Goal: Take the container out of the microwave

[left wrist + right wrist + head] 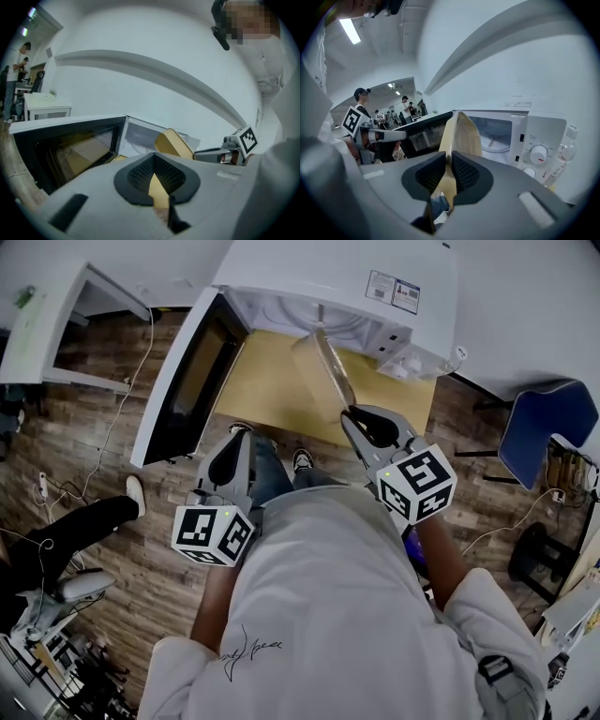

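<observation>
The white microwave (356, 277) stands on a wooden table (272, 395) with its door (187, 381) swung open to the left. A translucent beige container (323, 362) hangs tilted on edge in front of the open cavity, and my right gripper (352, 413) is shut on its rim. In the right gripper view the container (461, 133) rises from between the pads of the right gripper (450, 164). My left gripper (241, 432) sits lower left, near the door, with its jaws together and nothing between them. In the left gripper view the container (172, 143) shows beyond the left gripper (153, 161).
A clear bottle (562, 154) stands right of the microwave's dials (538, 154). A blue chair (548, 427) is at the right, a white desk (56, 324) at the far left. A person's leg (75, 531) and cables lie on the wood floor at the left.
</observation>
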Demonstrator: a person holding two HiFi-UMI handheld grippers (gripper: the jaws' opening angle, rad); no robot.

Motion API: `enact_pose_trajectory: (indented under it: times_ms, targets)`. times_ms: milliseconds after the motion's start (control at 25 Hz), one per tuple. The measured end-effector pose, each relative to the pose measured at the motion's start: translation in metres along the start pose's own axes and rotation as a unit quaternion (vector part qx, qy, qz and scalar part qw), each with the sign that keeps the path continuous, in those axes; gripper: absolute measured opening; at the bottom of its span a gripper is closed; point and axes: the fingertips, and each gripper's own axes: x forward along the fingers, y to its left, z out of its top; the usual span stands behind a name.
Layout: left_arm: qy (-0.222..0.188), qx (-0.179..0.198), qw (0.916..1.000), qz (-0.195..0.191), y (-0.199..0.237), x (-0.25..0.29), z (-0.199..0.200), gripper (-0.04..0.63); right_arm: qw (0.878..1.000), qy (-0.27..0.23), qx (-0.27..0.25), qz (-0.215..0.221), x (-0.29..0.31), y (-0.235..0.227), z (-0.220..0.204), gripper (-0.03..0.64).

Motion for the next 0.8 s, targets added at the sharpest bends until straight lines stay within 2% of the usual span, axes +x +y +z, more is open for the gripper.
enact_pose_trajectory:
  times_ms: [160,360,800]
  targets:
    - [0.004,-0.007,1.0000,0.006,0.007,-0.004,-0.001,0.000,1.000,-0.005,0.004,0.011,-0.001,-0.003,0.004,0.055]
    - [0.015,-0.037,0.9992,0.009,0.018,-0.004,-0.010,0.000,0.999,-0.010,0.003,0.034,0.002,-0.004,0.008,0.055]
    - [0.025,-0.050,0.9982,0.022,0.031,0.005,-0.011,0.000,0.999,-0.002,-0.001,0.049,0.002,-0.005,0.005,0.055]
